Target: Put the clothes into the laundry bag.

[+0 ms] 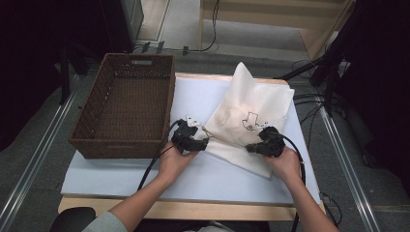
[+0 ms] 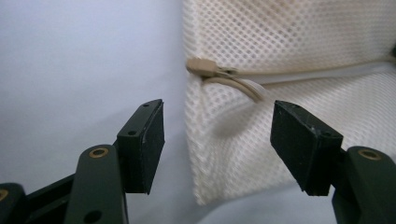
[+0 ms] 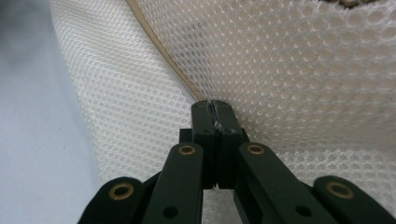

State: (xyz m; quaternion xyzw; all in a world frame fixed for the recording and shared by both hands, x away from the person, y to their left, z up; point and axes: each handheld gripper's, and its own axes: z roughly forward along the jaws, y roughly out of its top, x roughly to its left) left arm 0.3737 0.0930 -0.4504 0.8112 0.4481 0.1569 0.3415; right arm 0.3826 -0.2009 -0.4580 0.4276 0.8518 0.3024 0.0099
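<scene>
Broadly, the white-covered rectangular worktop [image 1: 203,174] carries a dark brown woven wicker basket [image 1: 126,104] along its left edge, reaching to the far left corner. Right of the basket, a cream white mesh laundry bag [image 1: 251,113] lies flat from the worktop's middle toward its far right corner. The bag's long axis runs on a diagonal, from a near end by the right gripper up to a peaked corner pointing at the far edge. A tan zipper line [image 2: 299,73] crosses the bag's near part between the two grippers, and its tan zipper slider with pull loop [image 2: 210,69] sits at the bag's left edge.

The left gripper [image 2: 217,140] has its jaws spread wide, set to either side of the bag's left corner and touching nothing; the slider lies just beyond them. The right gripper [image 3: 215,108] has its jaws pressed together, pinching the mesh right beside the zipper's tan tape, at the bag's near right part.
</scene>
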